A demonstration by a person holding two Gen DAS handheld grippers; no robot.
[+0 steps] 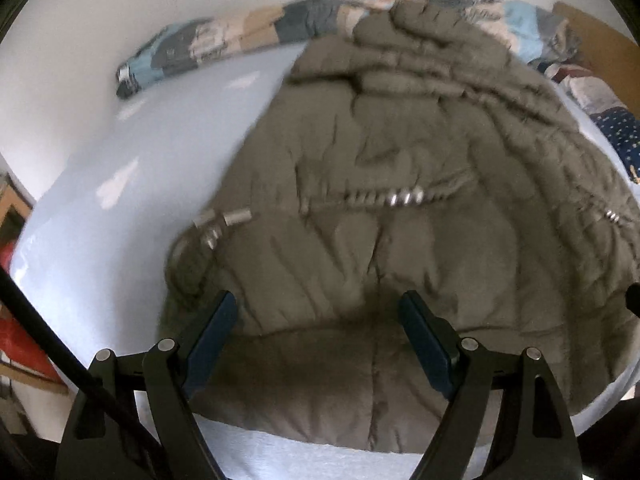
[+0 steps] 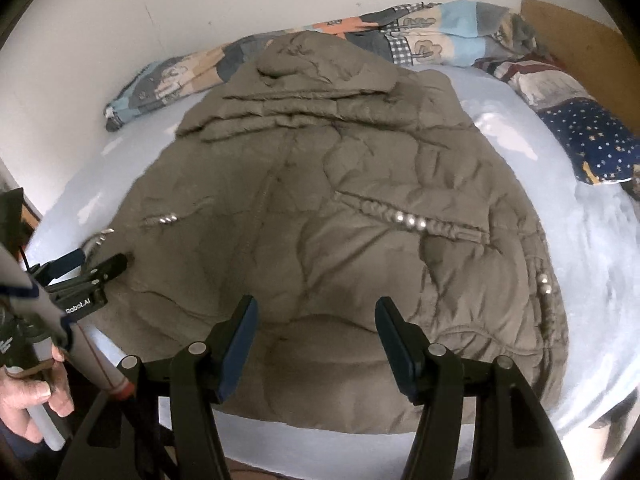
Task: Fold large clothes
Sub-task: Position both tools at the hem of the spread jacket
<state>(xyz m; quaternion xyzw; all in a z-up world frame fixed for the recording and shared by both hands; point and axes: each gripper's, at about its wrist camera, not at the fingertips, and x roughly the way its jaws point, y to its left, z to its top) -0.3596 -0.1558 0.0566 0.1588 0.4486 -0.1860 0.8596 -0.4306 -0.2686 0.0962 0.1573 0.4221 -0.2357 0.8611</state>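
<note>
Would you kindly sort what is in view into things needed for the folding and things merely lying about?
For the job: olive padded jacket, left gripper, right gripper, bed sheet.

Lying about: patchwork blanket, starry navy pillow, striped pillow.

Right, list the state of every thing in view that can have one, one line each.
Jacket: spread flat on the bed, front up, zipped closed, not folded.
Hood: lying at the far end, toward the wall.
Left gripper: open, over the near hem, holding nothing.
Right gripper: open, over the near hem, holding nothing.
Patterned blanket: bunched along the wall.
Star-print pillow: lying at the bed's right side.
</note>
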